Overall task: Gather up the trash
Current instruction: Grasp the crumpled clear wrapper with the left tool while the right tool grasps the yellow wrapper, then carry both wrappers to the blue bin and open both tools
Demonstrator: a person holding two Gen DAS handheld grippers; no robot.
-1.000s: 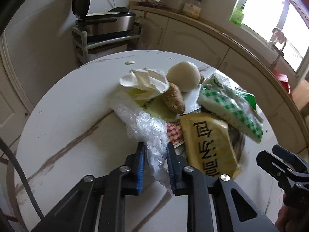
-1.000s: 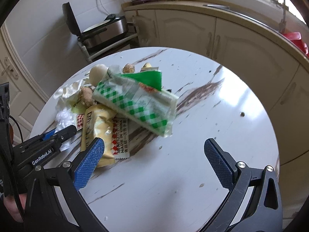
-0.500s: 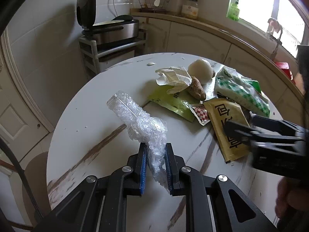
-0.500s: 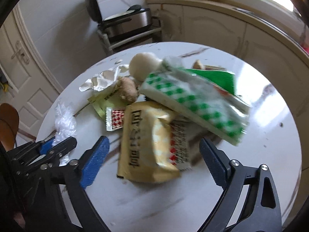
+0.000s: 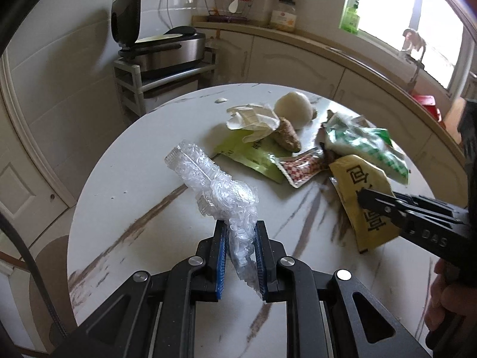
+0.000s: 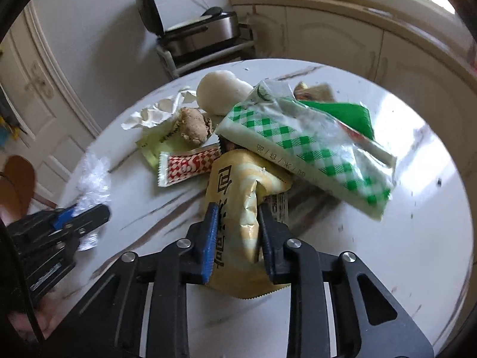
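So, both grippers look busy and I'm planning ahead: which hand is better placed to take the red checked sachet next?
Neither is free. The left gripper, holding clear plastic wrap, looks better placed for the red checked sachet.

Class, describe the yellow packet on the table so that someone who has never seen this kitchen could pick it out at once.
Find the round white marble table and the heap of litter on it. At the heap's near edge lies the yellow packet, crumpled between the closing jaws of the right gripper. It alone is plain yellow with large dark characters; the green-checked bag overlaps its far end.

A yellow packet [image 6: 238,208], a green-and-white checked bag [image 6: 310,146], a red-and-white checked sachet [image 6: 187,164], white marbled table [image 6: 372,253].
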